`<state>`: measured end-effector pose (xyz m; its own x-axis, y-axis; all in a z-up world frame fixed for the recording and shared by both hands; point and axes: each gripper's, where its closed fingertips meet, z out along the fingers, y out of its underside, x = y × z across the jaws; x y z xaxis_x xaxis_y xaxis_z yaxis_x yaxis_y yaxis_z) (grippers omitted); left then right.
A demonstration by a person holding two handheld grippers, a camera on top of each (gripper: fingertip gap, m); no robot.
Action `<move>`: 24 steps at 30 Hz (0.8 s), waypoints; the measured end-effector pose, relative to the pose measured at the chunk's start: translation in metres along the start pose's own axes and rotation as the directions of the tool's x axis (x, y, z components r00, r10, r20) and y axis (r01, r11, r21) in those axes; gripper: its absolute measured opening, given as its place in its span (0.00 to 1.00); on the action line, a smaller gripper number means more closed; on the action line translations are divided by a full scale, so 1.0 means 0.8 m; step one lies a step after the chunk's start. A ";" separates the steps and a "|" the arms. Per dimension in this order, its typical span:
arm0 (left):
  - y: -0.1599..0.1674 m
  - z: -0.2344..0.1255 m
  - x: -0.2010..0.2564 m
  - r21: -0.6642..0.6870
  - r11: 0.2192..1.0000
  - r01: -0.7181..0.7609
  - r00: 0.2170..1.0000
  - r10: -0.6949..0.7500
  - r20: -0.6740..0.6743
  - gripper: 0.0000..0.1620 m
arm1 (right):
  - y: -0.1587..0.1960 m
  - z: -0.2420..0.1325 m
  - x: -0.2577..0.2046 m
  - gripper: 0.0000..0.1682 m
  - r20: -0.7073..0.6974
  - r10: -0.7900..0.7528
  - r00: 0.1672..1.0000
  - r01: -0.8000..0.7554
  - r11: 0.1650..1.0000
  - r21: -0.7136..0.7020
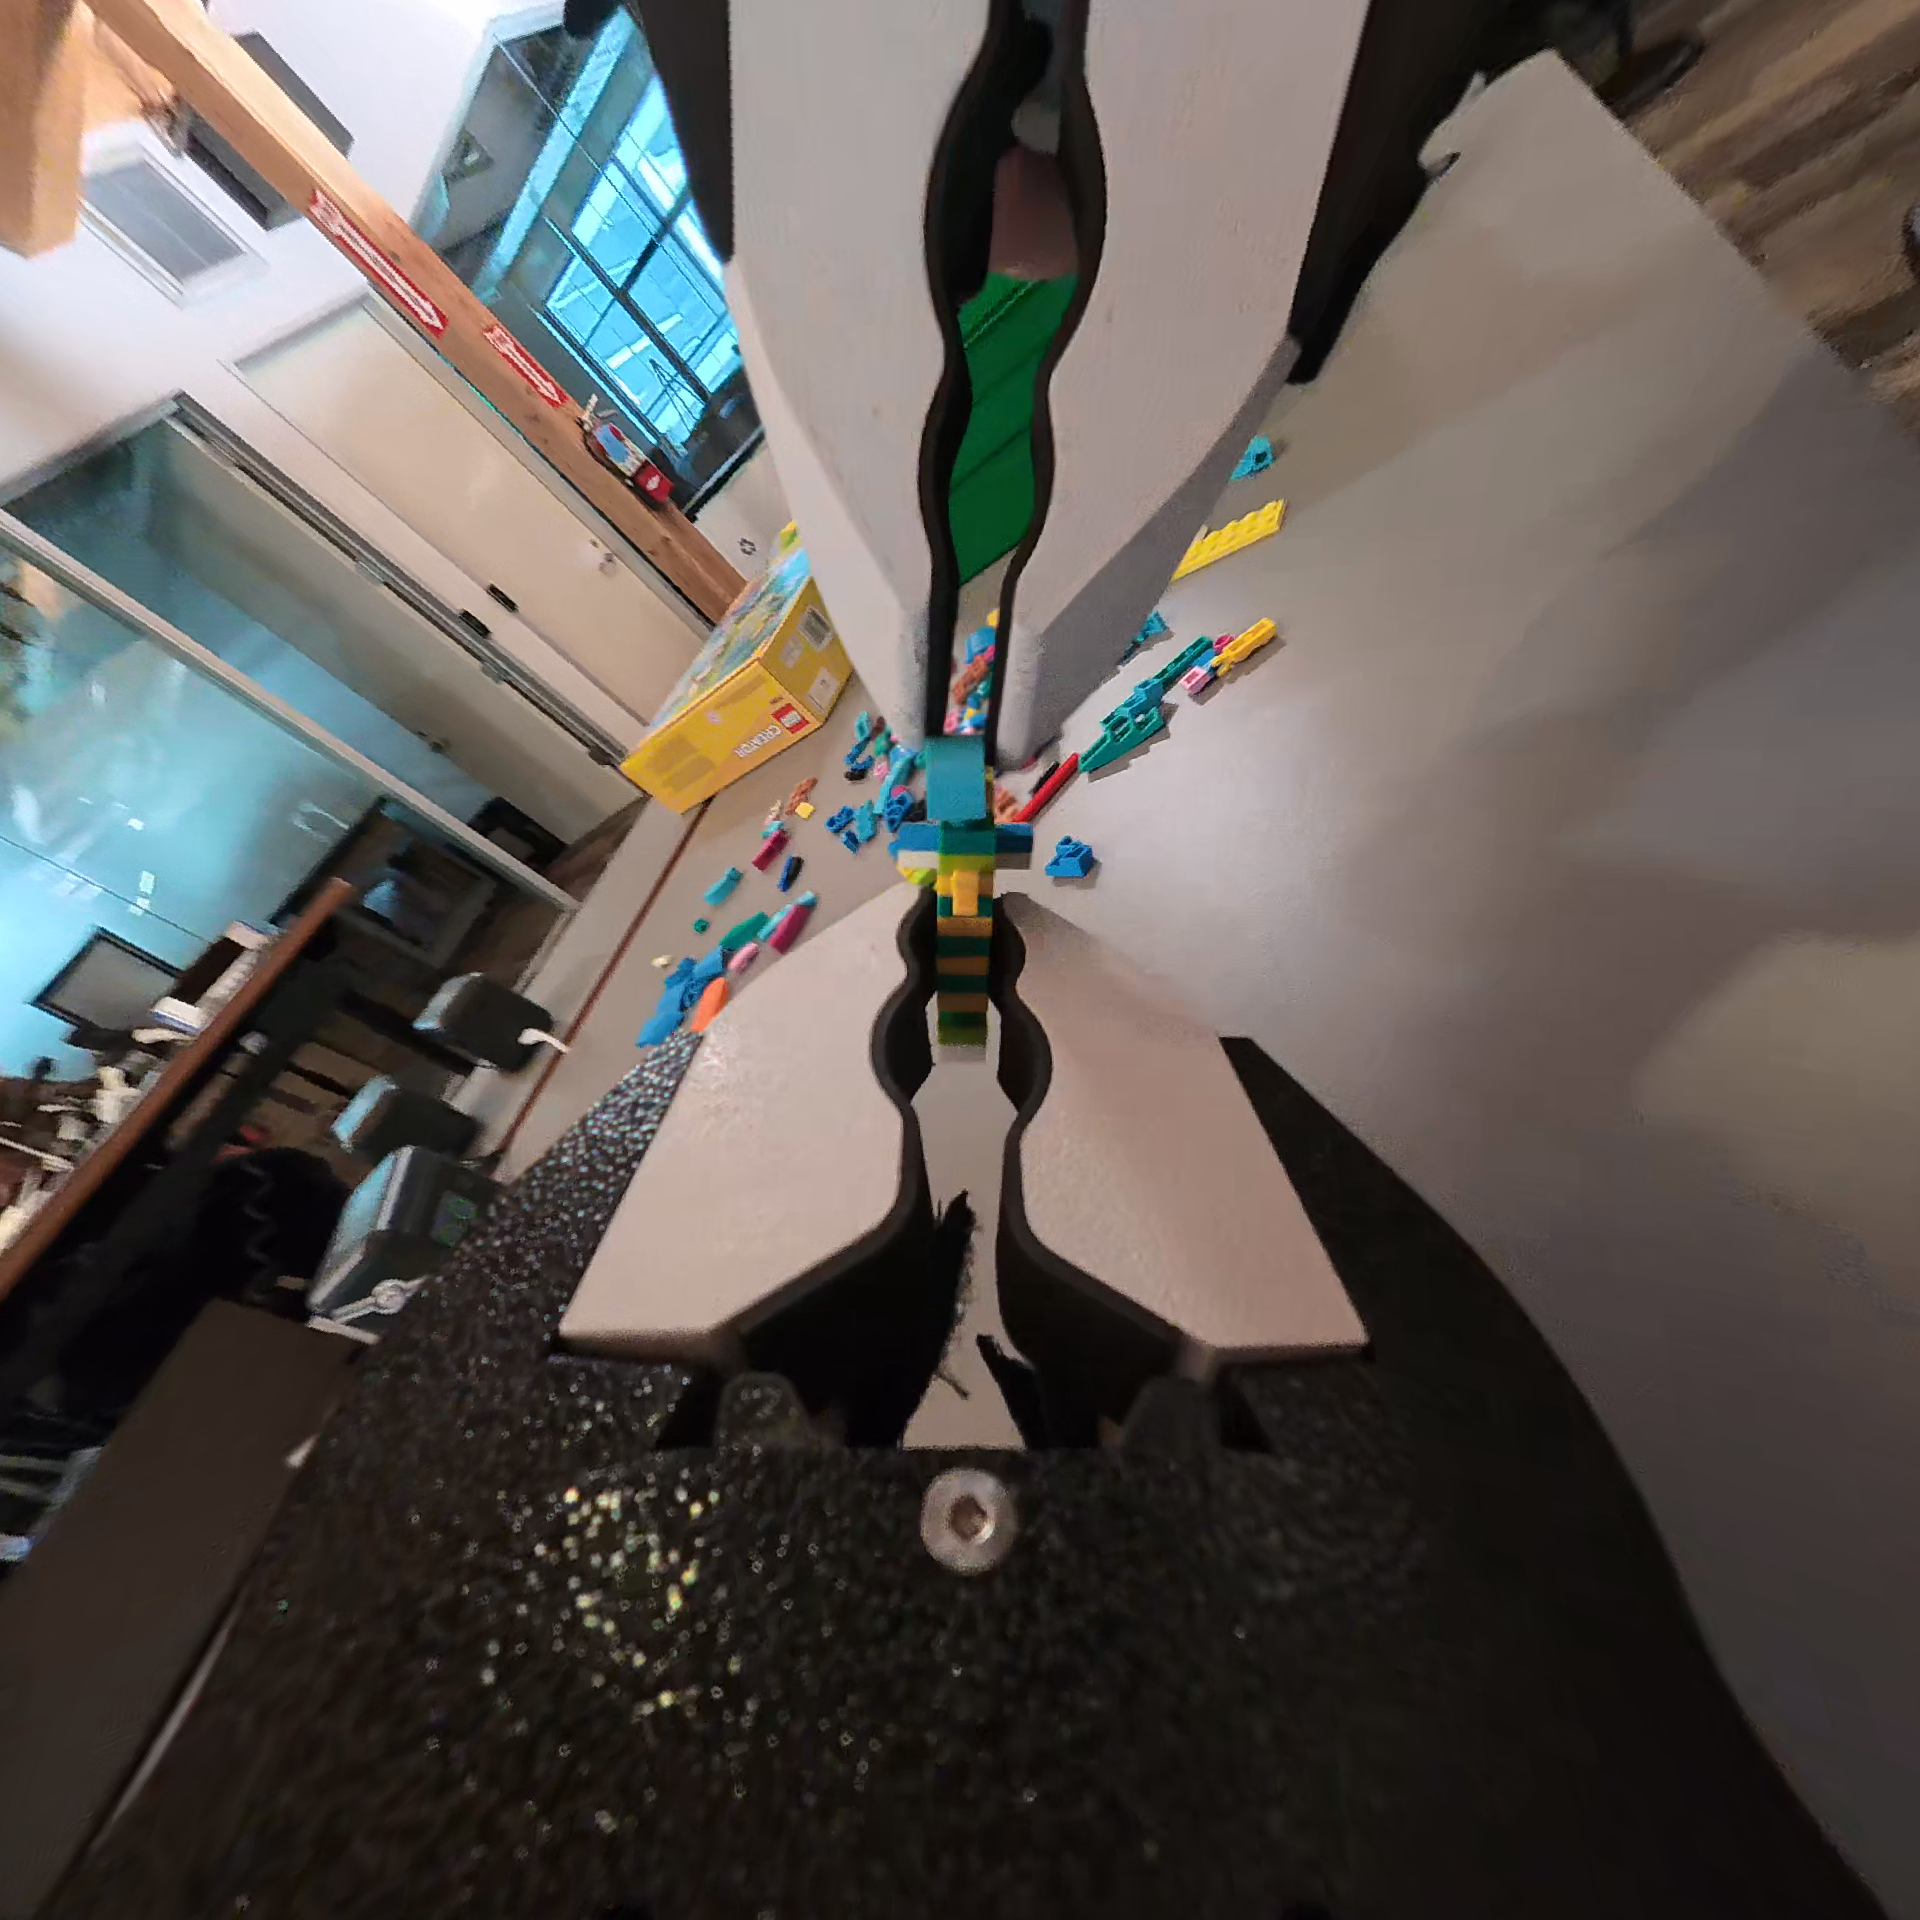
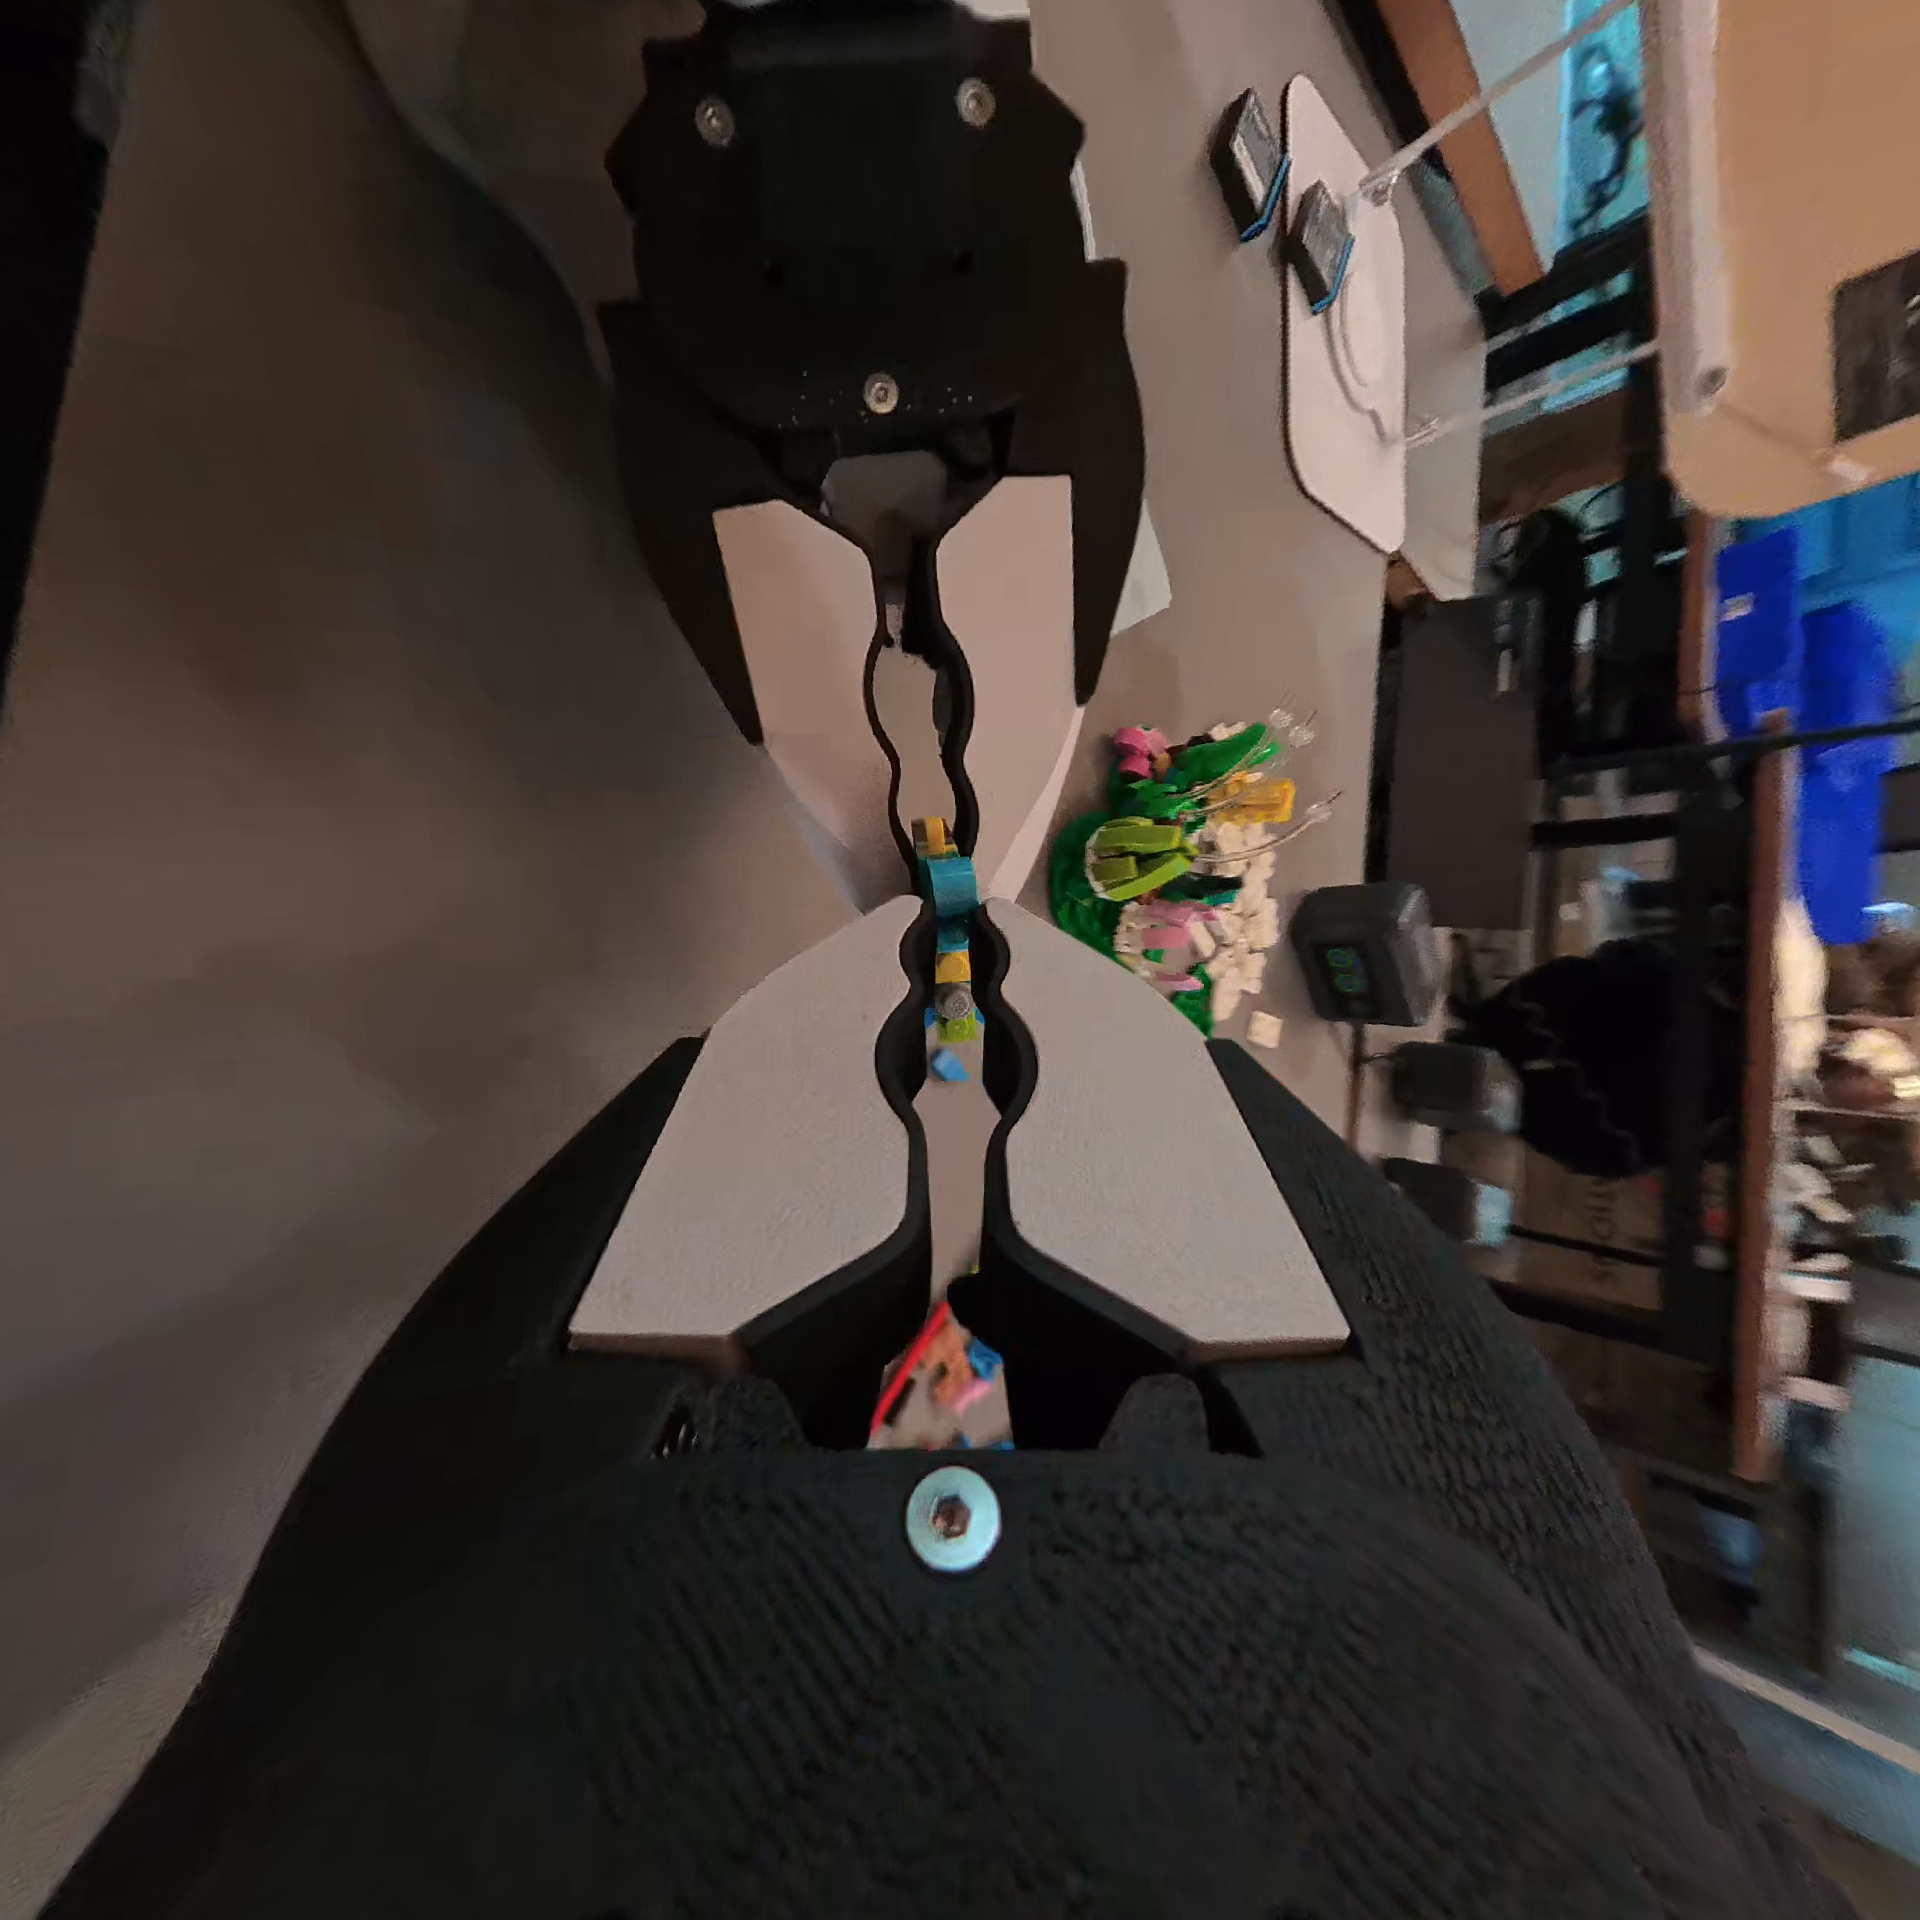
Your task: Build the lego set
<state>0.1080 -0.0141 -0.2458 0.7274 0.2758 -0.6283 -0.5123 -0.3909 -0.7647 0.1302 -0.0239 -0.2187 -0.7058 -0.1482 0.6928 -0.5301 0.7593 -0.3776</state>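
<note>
Left tongs [image 1: 961,914] clenched on the striped green-yellow lego stack [image 1: 961,977], right tongs [image 2: 951,914] clenched on its teal brick [image 2: 951,883] end, mid-air w/ tips meeting above the grey table [image 1: 1455,831]: press straight, no twisting.

The left gripper [image 1: 961,914] has a rough, speckled black plastic body, matt pale finger [image 1: 790,1132] faces and a shiny metal screw [image 1: 968,1521]. The small lego build [image 1: 961,935] looks like smooth, glossy plastic, as do the loose bricks [image 1: 790,914] on the smooth matt grey table [image 1: 1558,831]. The yellow box [image 1: 743,707] is printed card. Far left, a beam [image 1: 416,239] is bare wood.
</note>
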 end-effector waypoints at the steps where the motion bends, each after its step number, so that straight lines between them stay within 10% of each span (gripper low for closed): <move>1: -0.001 0.000 0.000 -0.002 1.000 -0.028 1.000 0.028 0.008 0.05 | 0.000 -0.001 -0.002 0.03 -0.023 -0.049 0.999 0.049 0.999 -0.010; 13: -0.002 -0.002 0.000 -0.031 0.991 -0.132 0.990 0.133 0.051 0.05 | -0.002 -0.002 -0.007 0.03 -0.140 -0.274 0.951 0.261 0.960 -0.106; 24: 0.000 -0.005 -0.007 -0.082 0.972 -0.219 0.967 0.228 0.116 0.05 | -0.001 0.001 -0.004 0.03 -0.196 -0.184 0.963 0.164 0.980 -0.113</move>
<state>0.1053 -0.0191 -0.2416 0.5339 0.2791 -0.7982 -0.6202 -0.5124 -0.5940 0.1328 -0.0245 -0.2208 -0.4903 -0.1585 0.8570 -0.5820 0.7915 -0.1866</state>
